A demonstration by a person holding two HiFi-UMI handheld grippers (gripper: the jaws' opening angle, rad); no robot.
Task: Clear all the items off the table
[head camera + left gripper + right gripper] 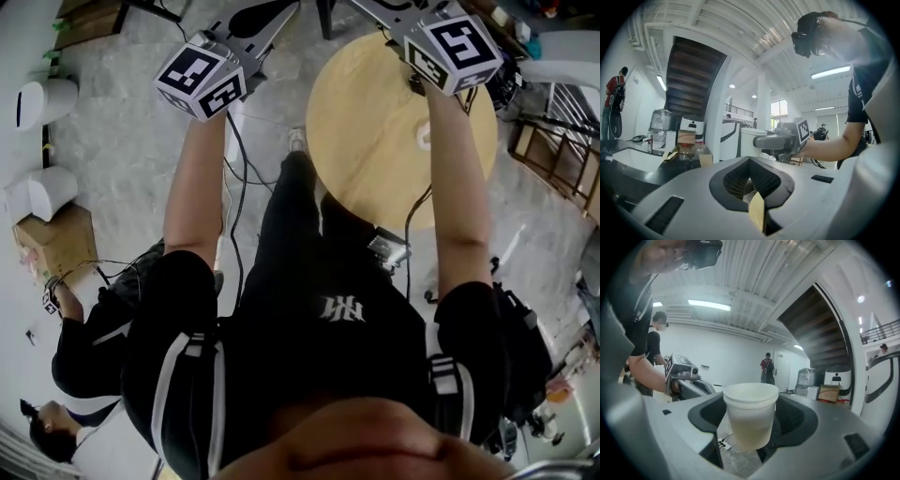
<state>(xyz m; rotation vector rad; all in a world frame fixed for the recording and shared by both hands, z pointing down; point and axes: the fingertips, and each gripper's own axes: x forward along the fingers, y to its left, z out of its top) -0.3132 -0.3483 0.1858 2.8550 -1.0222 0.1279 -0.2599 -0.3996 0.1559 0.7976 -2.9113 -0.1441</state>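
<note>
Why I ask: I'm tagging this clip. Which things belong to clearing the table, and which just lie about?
Job in hand: cup in the right tool; tan piece in the left tool; table.

Lying about: box; floor cables; water dispenser.

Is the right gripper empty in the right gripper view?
No, the right gripper holds a translucent white cup, upright between its jaws, which press on the cup's sides.
</note>
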